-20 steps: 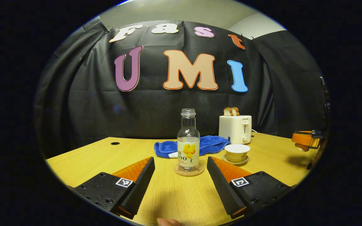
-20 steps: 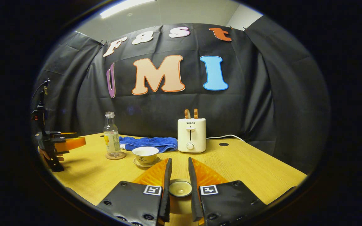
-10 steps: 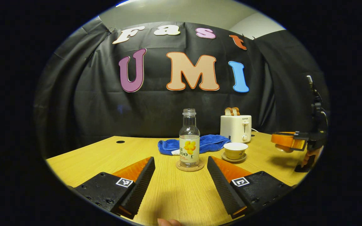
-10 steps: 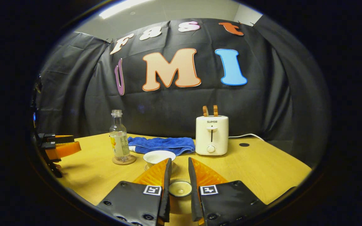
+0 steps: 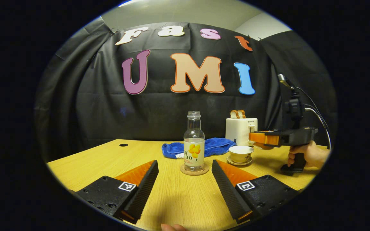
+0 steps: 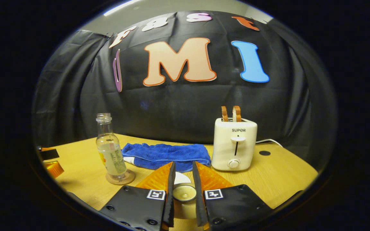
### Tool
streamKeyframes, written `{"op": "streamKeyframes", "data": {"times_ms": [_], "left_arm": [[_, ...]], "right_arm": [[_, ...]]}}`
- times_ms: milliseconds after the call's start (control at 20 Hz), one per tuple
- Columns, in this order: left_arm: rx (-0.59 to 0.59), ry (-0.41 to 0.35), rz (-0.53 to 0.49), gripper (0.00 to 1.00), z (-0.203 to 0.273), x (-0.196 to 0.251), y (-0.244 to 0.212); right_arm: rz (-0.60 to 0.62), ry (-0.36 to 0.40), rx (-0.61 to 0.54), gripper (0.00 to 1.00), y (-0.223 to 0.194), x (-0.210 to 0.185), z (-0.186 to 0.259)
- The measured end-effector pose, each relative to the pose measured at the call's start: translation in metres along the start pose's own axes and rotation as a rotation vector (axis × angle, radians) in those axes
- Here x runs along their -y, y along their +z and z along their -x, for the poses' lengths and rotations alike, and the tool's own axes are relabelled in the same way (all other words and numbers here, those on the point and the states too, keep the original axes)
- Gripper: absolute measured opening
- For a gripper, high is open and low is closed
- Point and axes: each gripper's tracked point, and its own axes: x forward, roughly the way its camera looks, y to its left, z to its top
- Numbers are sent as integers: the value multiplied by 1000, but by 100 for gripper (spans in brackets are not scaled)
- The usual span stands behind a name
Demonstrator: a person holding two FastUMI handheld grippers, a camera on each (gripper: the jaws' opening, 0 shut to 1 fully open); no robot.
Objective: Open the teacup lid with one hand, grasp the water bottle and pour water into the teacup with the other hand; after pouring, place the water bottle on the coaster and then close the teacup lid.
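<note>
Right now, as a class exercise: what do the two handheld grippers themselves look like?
The left gripper and right gripper each have two wedge-shaped fingers with ridged inner faces. These sit on a black, screw-studded body, and each side carries a square black-and-white marker tag. In the left gripper view, the right one shows a black pistol handle, a mast and a black cable. The hand is gloveless.

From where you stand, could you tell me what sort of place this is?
Probably a staged recording booth rather than a kitchen: black cloth wall, one wooden table with a toaster and water bottle.
</note>
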Motion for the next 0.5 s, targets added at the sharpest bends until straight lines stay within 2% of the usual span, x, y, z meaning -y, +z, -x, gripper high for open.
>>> {"op": "streamKeyframes", "data": {"times_ms": [250,500], "left_arm": [[-1,-4,-1,97,-1,0,0],[-1,-7,0,97,-1,1,0]], "right_arm": [[109,19,-69,30,-10,-21,-37],[84,44,-119,30,-31,-28,-49]]}}
